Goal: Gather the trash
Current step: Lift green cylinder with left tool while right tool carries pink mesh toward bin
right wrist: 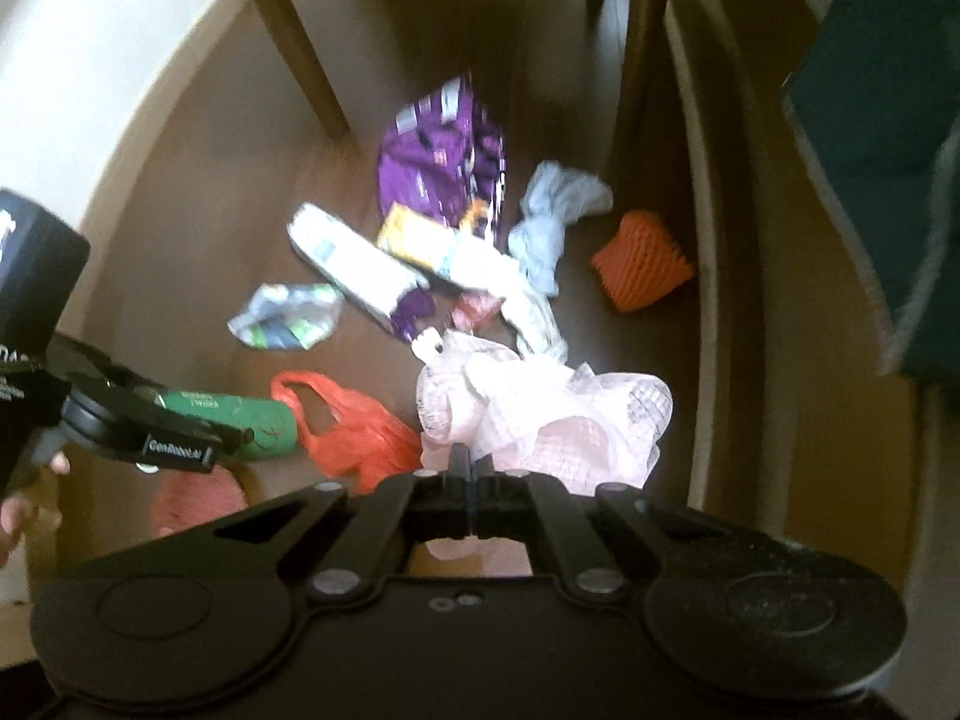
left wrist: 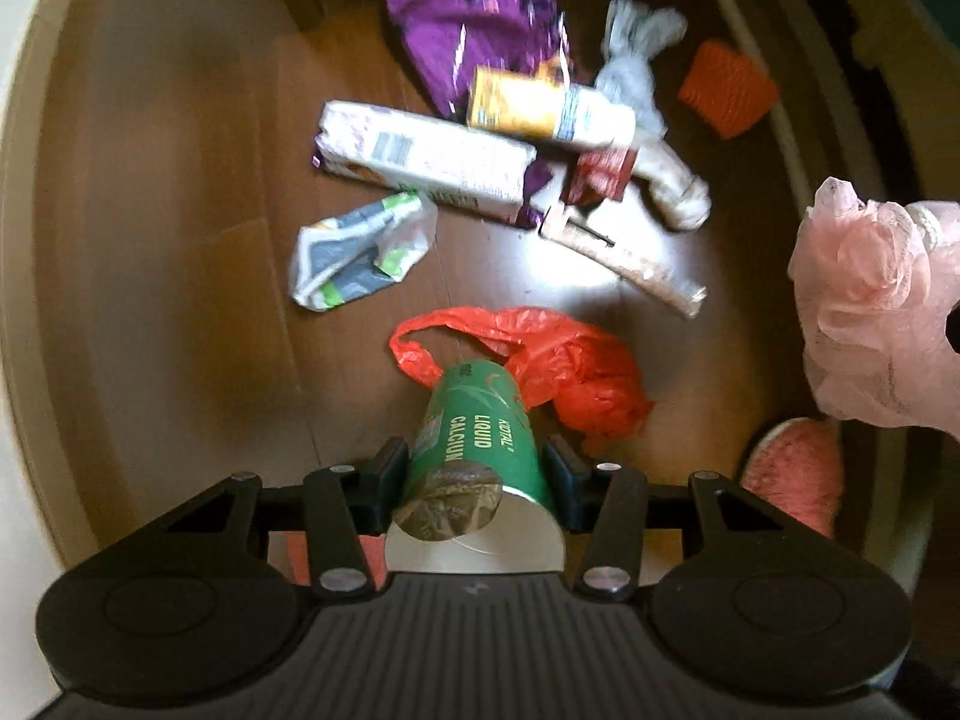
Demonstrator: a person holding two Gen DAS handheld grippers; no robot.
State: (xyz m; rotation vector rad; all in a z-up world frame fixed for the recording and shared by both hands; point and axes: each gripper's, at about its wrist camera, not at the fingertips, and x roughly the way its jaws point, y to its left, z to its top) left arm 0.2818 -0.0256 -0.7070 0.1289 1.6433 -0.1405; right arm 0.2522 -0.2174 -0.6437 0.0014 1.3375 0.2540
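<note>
My left gripper [left wrist: 474,468] points down at a brown wooden floor and is shut on a green "Liquid Calcium" box [left wrist: 474,420], one pad on each side. In the right wrist view that box [right wrist: 252,420] sticks out of the left gripper [right wrist: 198,444] at the left edge. My right gripper [right wrist: 471,468] is shut on a crumpled pale pink plastic bag [right wrist: 540,414], which hangs below the jaws. The same bag [left wrist: 870,300] shows at the right of the left wrist view. Both held items are off the floor.
Scattered on the floor lie a red plastic bag [left wrist: 570,372], a crumpled white-green wrapper [left wrist: 360,252], a long white carton [left wrist: 420,156], a yellow box [left wrist: 540,108], a purple packet [left wrist: 462,18], a white bag [left wrist: 630,54] and orange foam netting [left wrist: 726,90]. Wooden chair legs [right wrist: 300,60] stand beyond.
</note>
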